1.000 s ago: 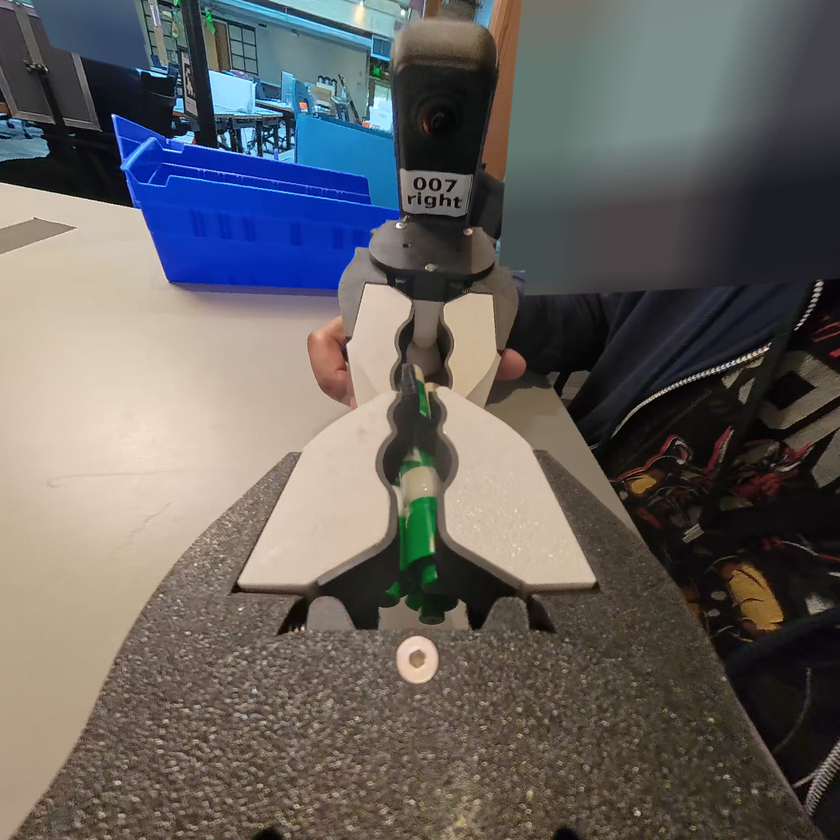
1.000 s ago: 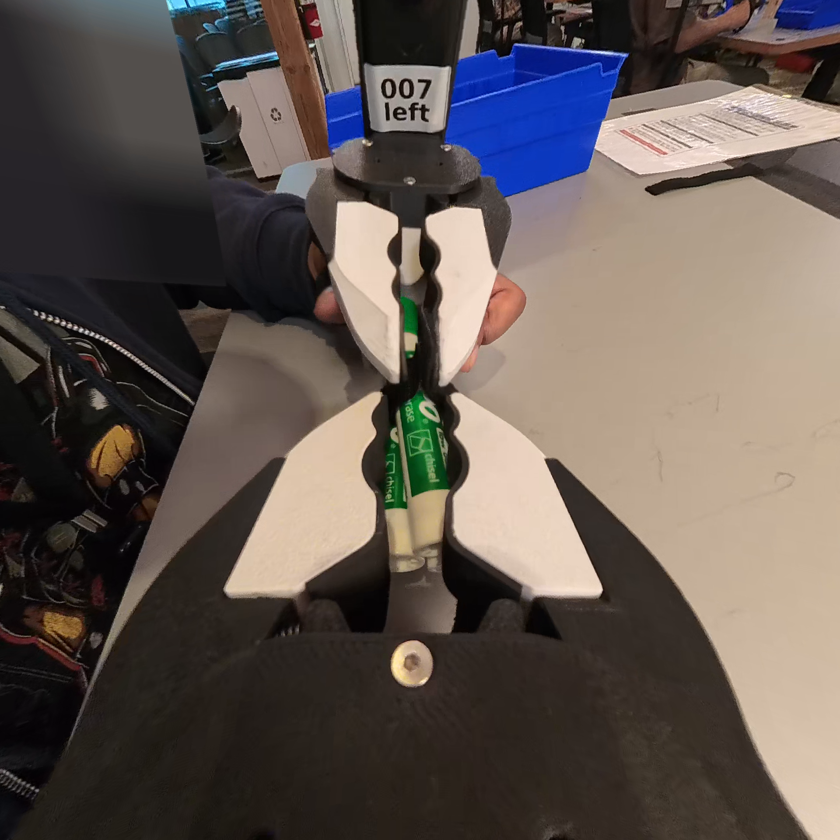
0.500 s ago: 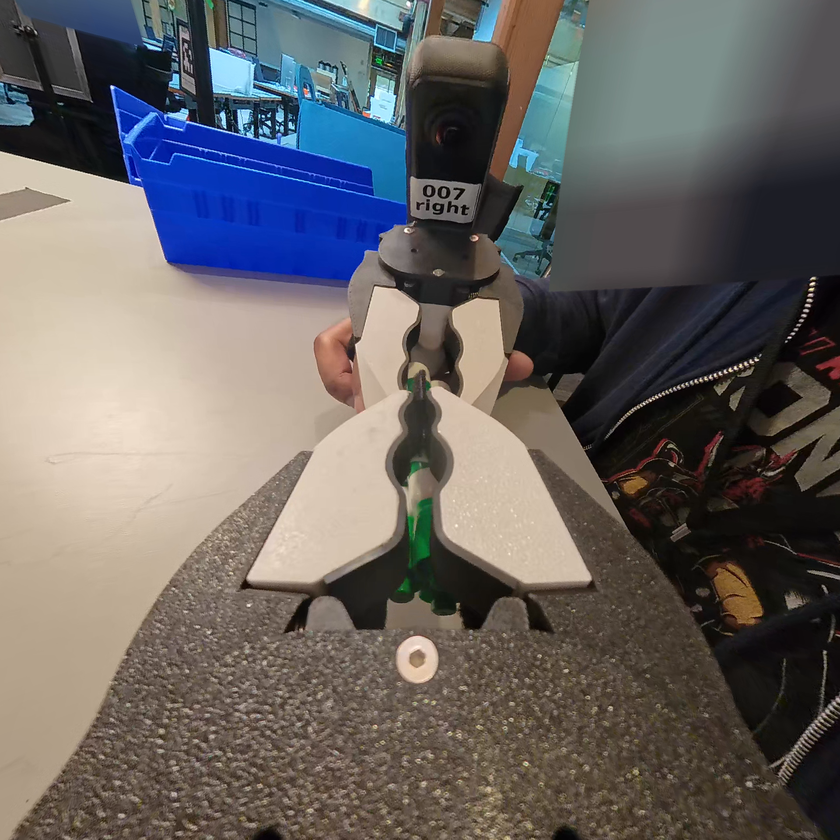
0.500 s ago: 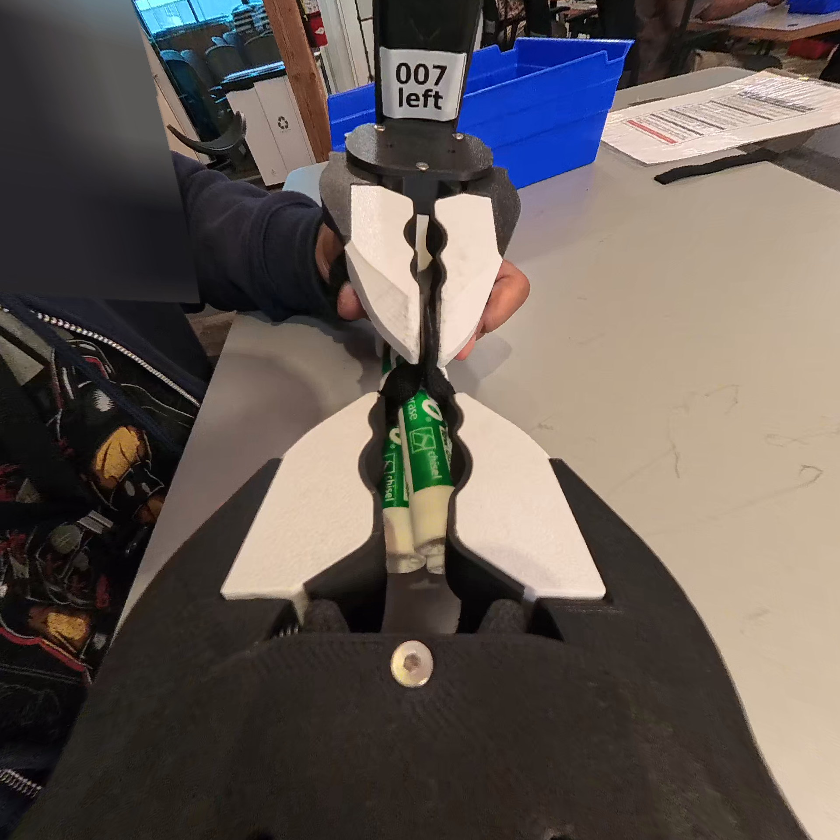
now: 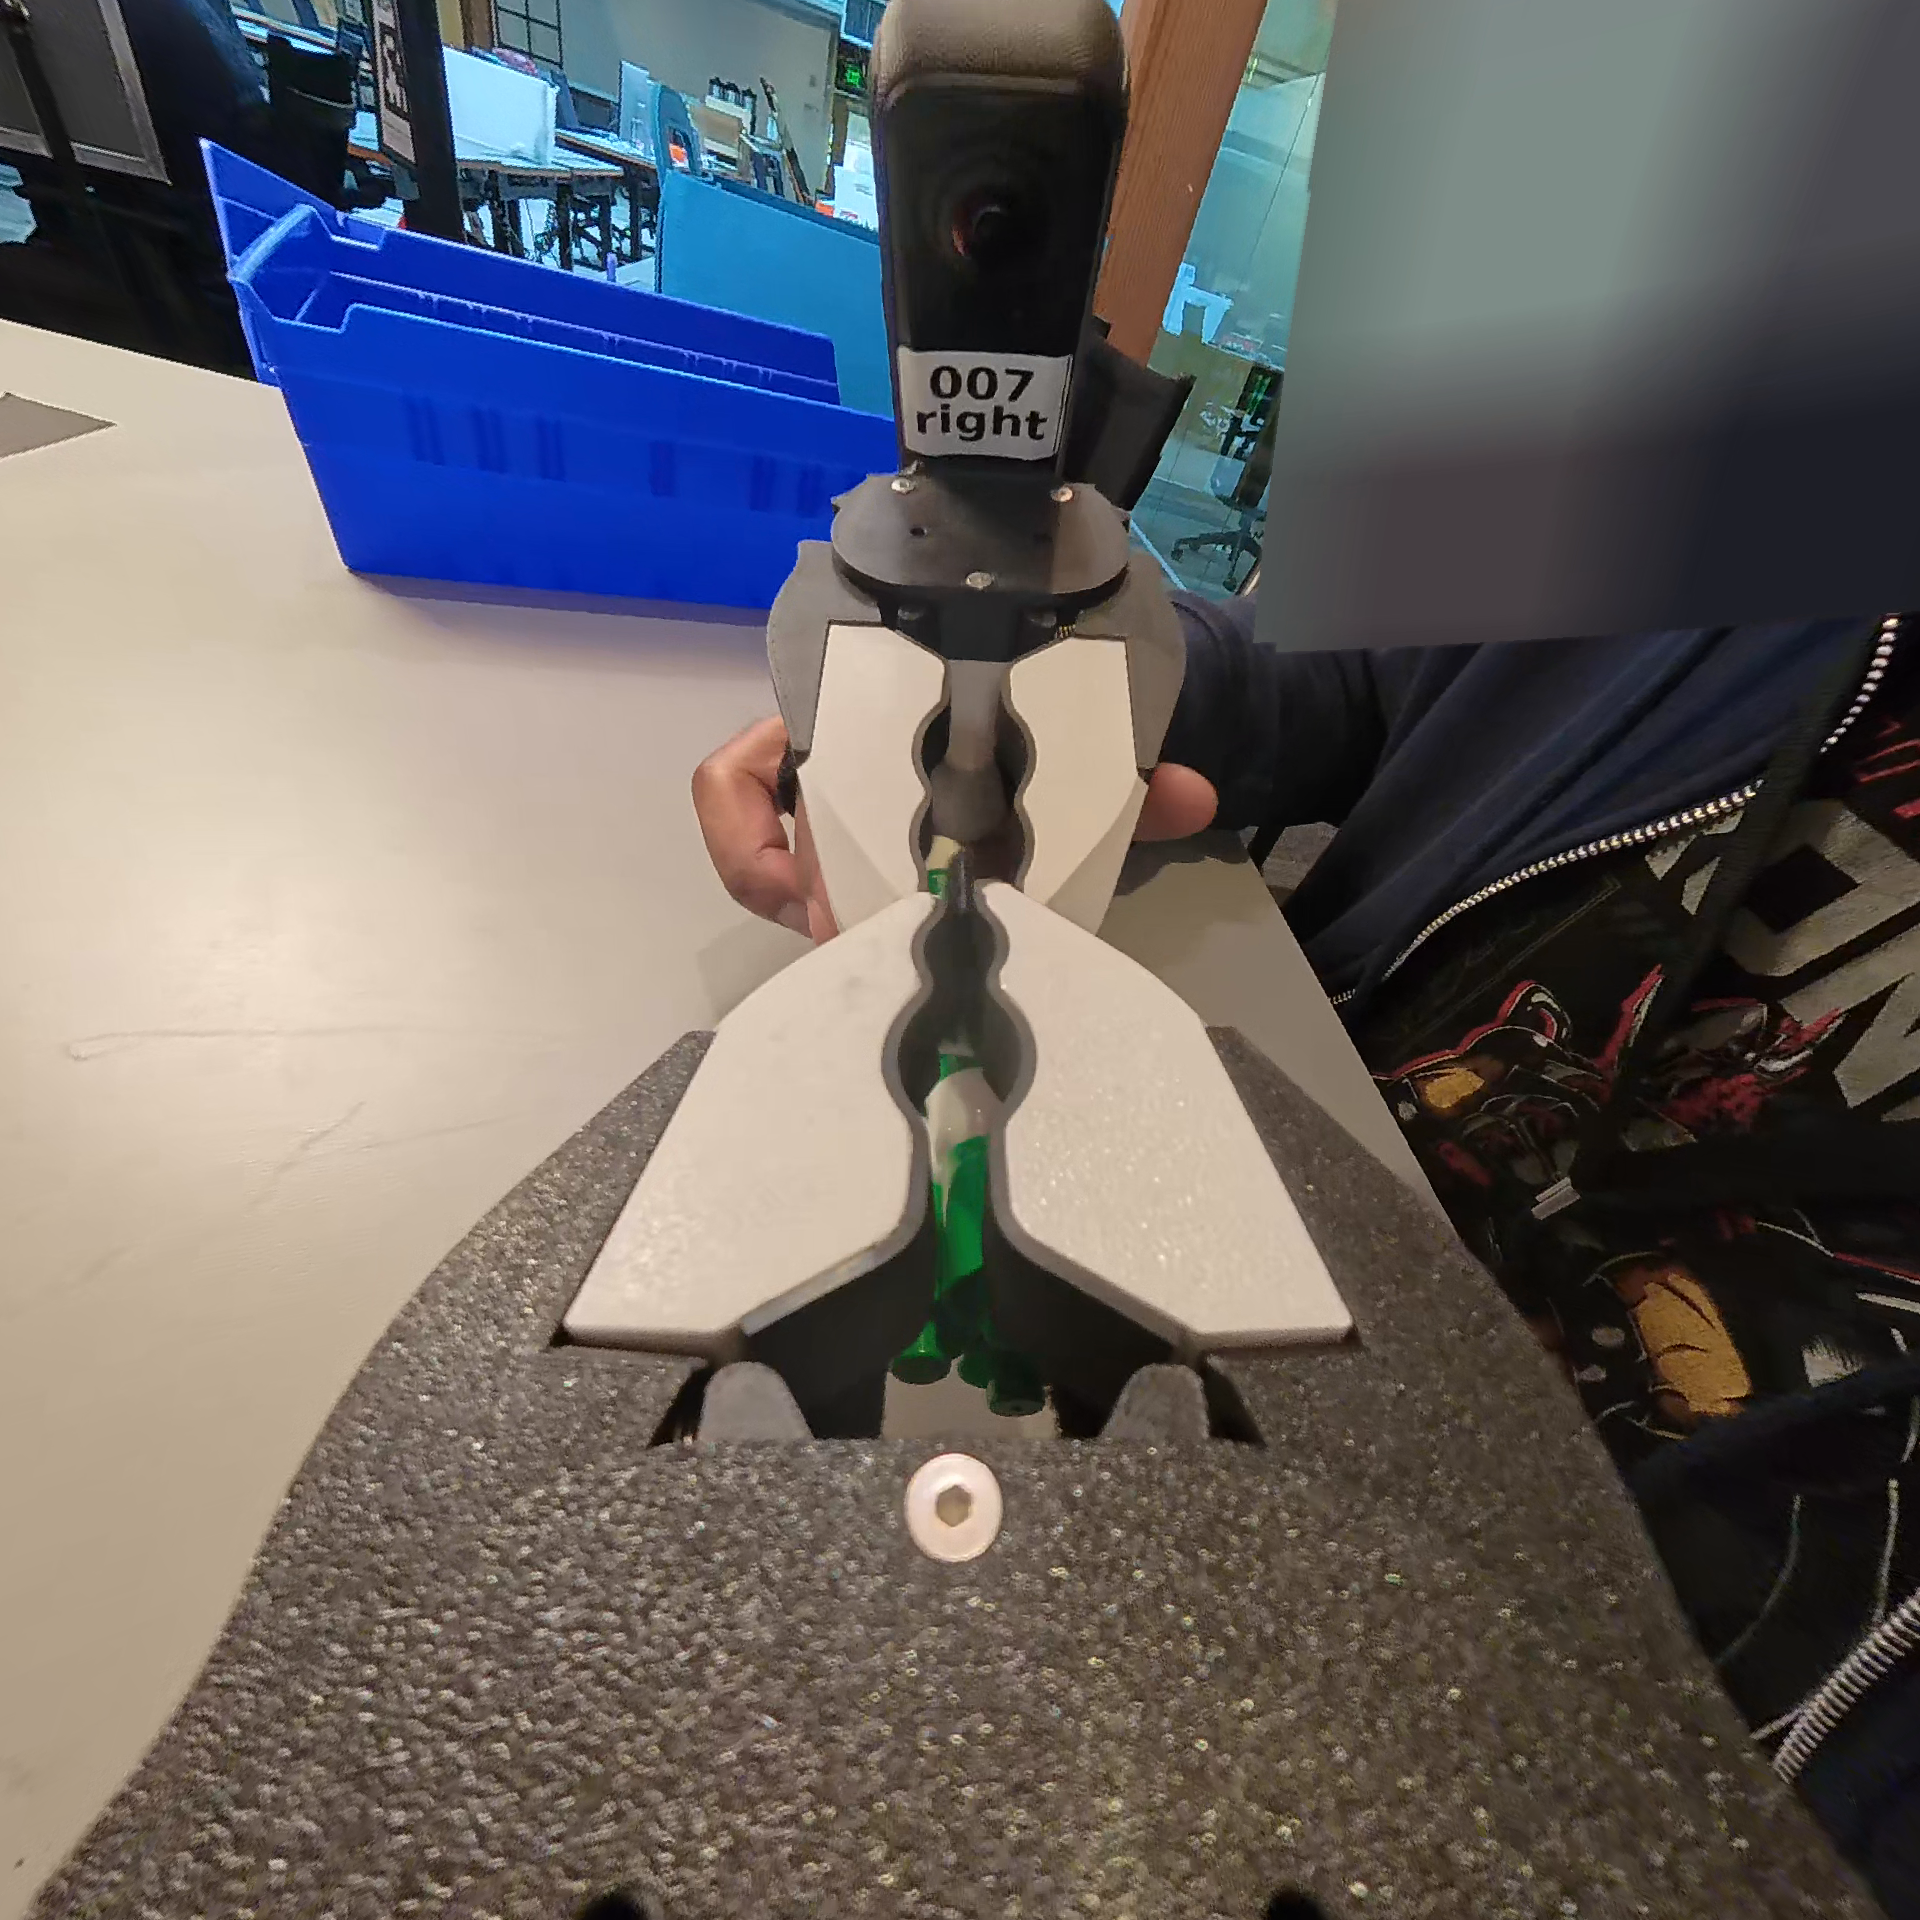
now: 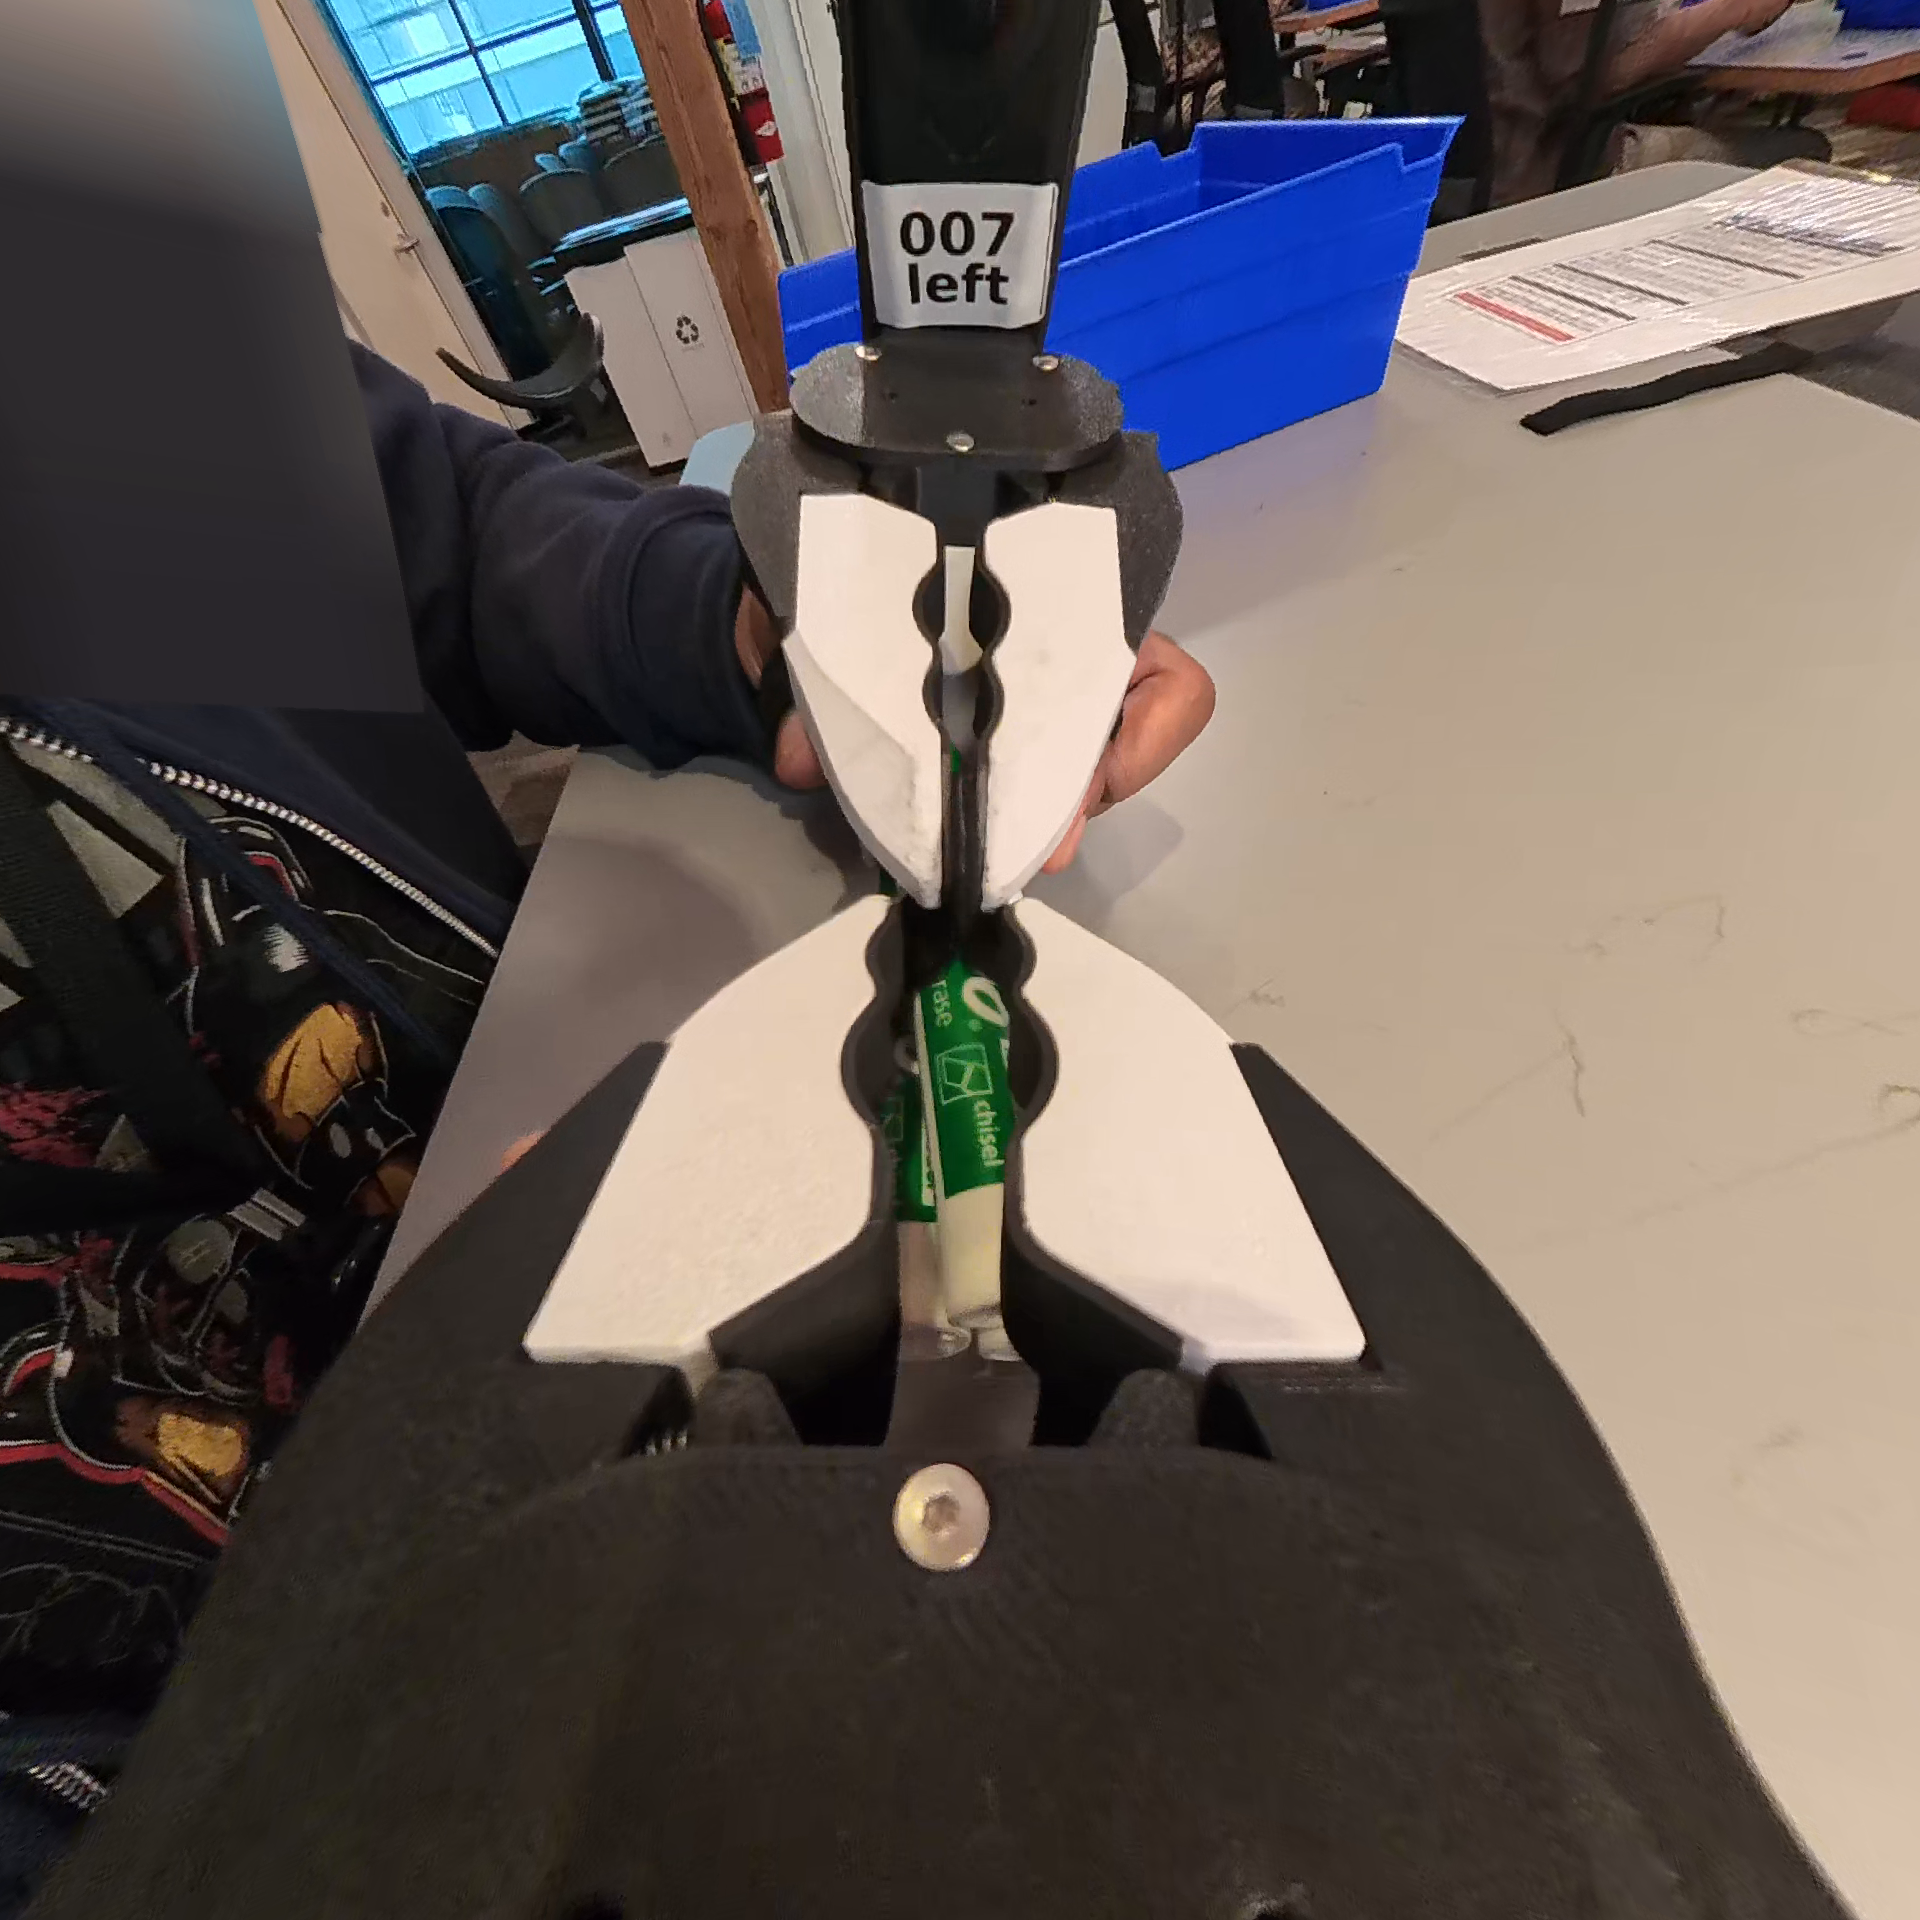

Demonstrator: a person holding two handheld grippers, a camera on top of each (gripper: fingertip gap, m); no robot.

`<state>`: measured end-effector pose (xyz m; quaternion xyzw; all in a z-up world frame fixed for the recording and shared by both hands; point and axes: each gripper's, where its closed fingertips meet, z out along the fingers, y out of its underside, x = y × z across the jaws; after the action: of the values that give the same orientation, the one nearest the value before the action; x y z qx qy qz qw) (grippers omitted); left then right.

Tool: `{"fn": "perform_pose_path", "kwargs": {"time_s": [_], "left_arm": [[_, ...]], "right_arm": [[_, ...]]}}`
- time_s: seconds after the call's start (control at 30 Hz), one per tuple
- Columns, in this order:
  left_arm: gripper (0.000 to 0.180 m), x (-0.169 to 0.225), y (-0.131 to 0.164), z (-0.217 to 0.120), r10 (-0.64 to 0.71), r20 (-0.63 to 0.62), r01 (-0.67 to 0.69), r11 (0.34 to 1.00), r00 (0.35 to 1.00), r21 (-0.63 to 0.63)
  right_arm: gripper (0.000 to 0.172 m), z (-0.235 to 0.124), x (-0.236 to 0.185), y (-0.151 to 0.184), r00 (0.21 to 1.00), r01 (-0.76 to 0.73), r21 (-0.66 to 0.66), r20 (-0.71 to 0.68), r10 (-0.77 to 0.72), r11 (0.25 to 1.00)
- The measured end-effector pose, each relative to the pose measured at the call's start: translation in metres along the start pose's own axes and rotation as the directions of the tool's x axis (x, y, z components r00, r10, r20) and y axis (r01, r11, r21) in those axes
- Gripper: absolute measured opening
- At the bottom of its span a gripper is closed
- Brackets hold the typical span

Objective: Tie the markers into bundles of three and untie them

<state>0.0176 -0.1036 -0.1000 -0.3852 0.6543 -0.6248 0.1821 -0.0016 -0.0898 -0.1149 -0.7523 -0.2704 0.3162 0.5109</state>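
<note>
My two grippers face each other tip to tip above the table's near edge. My right gripper (image 6: 954, 912) is shut on a bundle of green markers (image 6: 961, 1101), whose white ends point back at its camera. My left gripper (image 5: 961, 906) is shut, its fingertips pinching a black strap (image 5: 961, 888) that comes off the bundle. In the right wrist view the strap (image 6: 961, 831) runs taut between the left gripper's (image 6: 961, 899) pads. The markers (image 5: 961, 1153) show through the left fingers' cutouts, lying under them. The right gripper (image 5: 971, 883) faces me in the left wrist view.
A blue bin (image 5: 571, 468) stands on the grey table (image 5: 312, 831); it also shows in the right wrist view (image 6: 1247, 260). A printed sheet (image 6: 1662, 270) and a loose black strap (image 6: 1662, 390) lie far right. The person's torso is close beside the table edge. My two grippers' fingertips are within a few centimetres of each other.
My left fingers closed onto the black strap, which is now pulled taut. My right fingers loosened a little, then tightened on the markers. Both grippers stayed tip to tip.
</note>
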Motion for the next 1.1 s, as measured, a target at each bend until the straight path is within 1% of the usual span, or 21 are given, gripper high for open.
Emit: {"fn": "perform_pose_path", "kwargs": {"time_s": [0.1,0.2,0.23,0.33,0.4,0.5,0.6,0.67,0.77,0.9,0.97,1.03,1.1], "left_arm": [[0.003,0.001,0.001,0.001,0.005,-0.006,-0.005,1.000,1.000,-0.008],[0.003,0.001,0.000,0.000,-0.025,-0.024,0.025,1.000,0.999,-0.001],[0.006,0.000,-0.001,-0.001,-0.039,-0.025,0.039,0.999,0.999,0.013],[0.017,-0.005,-0.011,-0.007,-0.111,-0.044,0.114,0.990,0.993,0.077],[0.023,-0.009,-0.014,-0.011,-0.143,-0.050,0.147,0.985,0.988,0.095],[0.040,-0.010,-0.012,-0.014,-0.132,-0.050,0.135,0.989,0.990,0.067],[0.061,-0.007,-0.002,-0.013,-0.091,-0.044,0.091,0.996,0.995,-0.009],[0.064,-0.008,0.004,-0.011,-0.070,-0.022,0.069,0.997,0.997,-0.044],[0.065,-0.008,0.005,-0.009,-0.076,-0.021,0.075,0.996,0.997,-0.050],[0.065,-0.015,0.003,-0.011,-0.064,0.023,0.065,0.998,0.998,-0.025],[0.064,-0.021,0.000,-0.013,-0.066,0.052,0.067,0.998,0.996,-0.007],[0.063,-0.025,-0.003,-0.016,-0.074,0.076,0.073,0.997,0.994,0.018],[0.061,-0.029,-0.006,-0.019,-0.083,0.093,0.080,0.996,0.992,0.042]], "right_arm": [[0.012,-0.001,0.001,0.001,1.000,0.013,-0.012,-0.003,-0.013,1.000],[0.008,-0.002,0.002,0.000,1.000,-0.006,-0.004,0.000,0.006,1.000],[0.003,-0.003,0.003,0.000,1.000,-0.015,0.000,0.000,0.015,1.000],[0.003,-0.002,0.005,0.005,1.000,-0.025,-0.024,-0.004,0.025,0.999],[0.004,-0.004,0.006,0.005,0.999,-0.049,-0.016,0.006,0.050,0.999],[0.003,-0.008,0.009,0.001,0.992,-0.124,0.023,0.031,0.123,0.992],[0.003,-0.015,0.010,-0.006,0.977,-0.207,0.079,0.078,0.201,0.975],[0.003,-0.019,0.011,-0.012,0.964,-0.254,0.114,0.113,0.241,0.961],[0.003,-0.024,0.013,-0.016,0.952,-0.296,0.145,0.132,0.278,0.944],[0.003,-0.033,0.022,-0.016,0.960,-0.281,0.161,0.048,0.276,0.946],[0.003,-0.044,0.027,-0.019,0.964,-0.258,0.174,-0.016,0.264,0.951],[0.003,-0.064,0.035,-0.025,0.964,-0.216,0.188,-0.113,0.239,0.958],[0.003,-0.096,0.044,-0.033,0.947,-0.167,0.191,-0.242,0.211,0.967]]}}
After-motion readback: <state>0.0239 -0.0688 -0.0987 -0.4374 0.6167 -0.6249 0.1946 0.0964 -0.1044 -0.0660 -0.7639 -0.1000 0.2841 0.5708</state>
